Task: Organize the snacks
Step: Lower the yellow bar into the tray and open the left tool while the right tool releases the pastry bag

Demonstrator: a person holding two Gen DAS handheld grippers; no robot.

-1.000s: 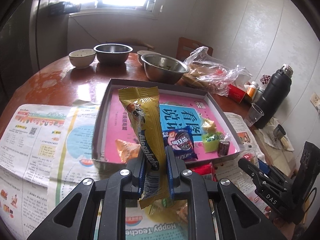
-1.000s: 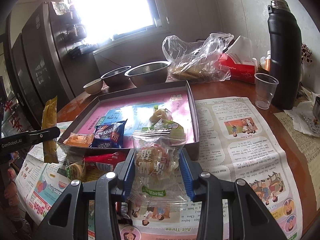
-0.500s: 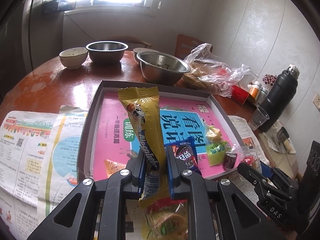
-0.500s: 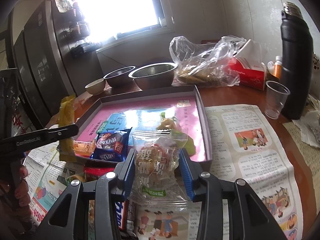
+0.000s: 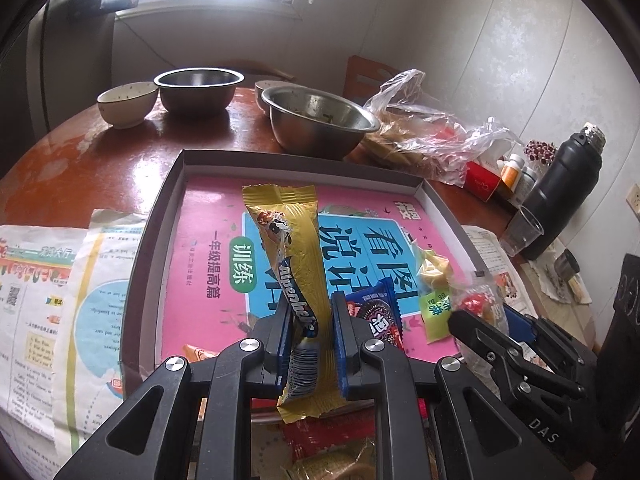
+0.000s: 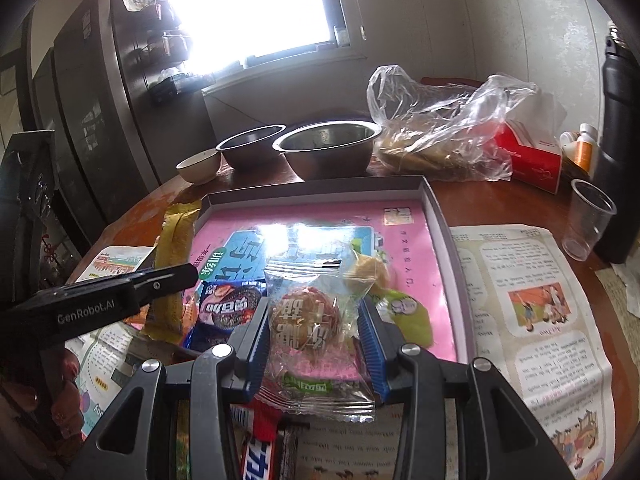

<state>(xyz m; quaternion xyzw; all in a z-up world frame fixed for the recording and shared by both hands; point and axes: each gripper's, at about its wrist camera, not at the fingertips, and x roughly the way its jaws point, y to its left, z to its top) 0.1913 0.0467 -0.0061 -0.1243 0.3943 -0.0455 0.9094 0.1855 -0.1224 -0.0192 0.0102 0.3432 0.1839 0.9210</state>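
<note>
Both tools nearer tray [image 5: 160,216] (snacks clamped)

Daylight poured in from the window [image 6: 256,12] at the back, blown out to plain white in both views, and left the dark cabinet beside it dim. It threw glare across the wooden table [image 5: 80,160] and the glossy pink sheet in the tray [image 6: 436,216]. Fisheye bending curved the edges into black corners, and the nearest wrappers looked perhaps slightly soft.

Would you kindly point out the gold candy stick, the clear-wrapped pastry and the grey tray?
gold candy stick [image 5: 286,240], left wrist view, upper wrapper.
clear-wrapped pastry [image 6: 306,318], right wrist view, pastry's middle.
grey tray [image 6: 434,204], right wrist view, right wall.
</note>
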